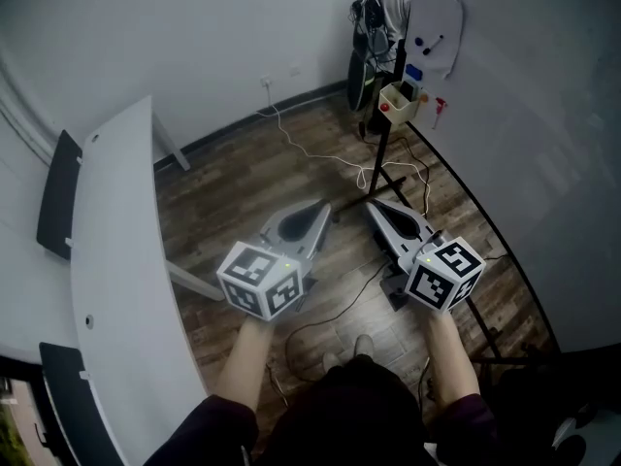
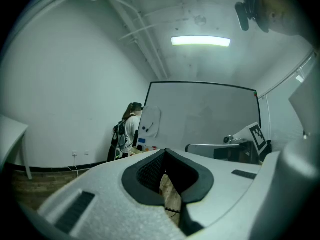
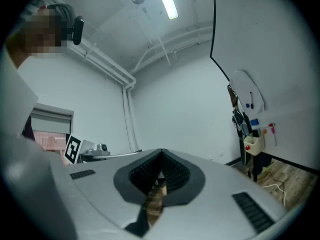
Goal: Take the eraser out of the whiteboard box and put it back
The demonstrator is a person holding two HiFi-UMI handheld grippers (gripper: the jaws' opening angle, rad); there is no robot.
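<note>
Grey left gripper: jaws closed, empty | grey right gripper: jaws closed, empty | cream plastic whiteboard box: well apart from both grippers.

**Q:** Where does the whiteboard stand?
**A:** Along the right side of the room. The whiteboard box hangs at its far end, low on the board. A person stands just behind the box.

**Q:** What occupies the left side?
**A:** A long desk along the left wall. The far chair and the near chair sit on its left.

**Q:** Where are the grippers?
**A:** The left gripper and the right gripper are side by side over the floor, between desk and whiteboard, well apart from the box. Cables lie on the floor between them and the wall socket.
</note>
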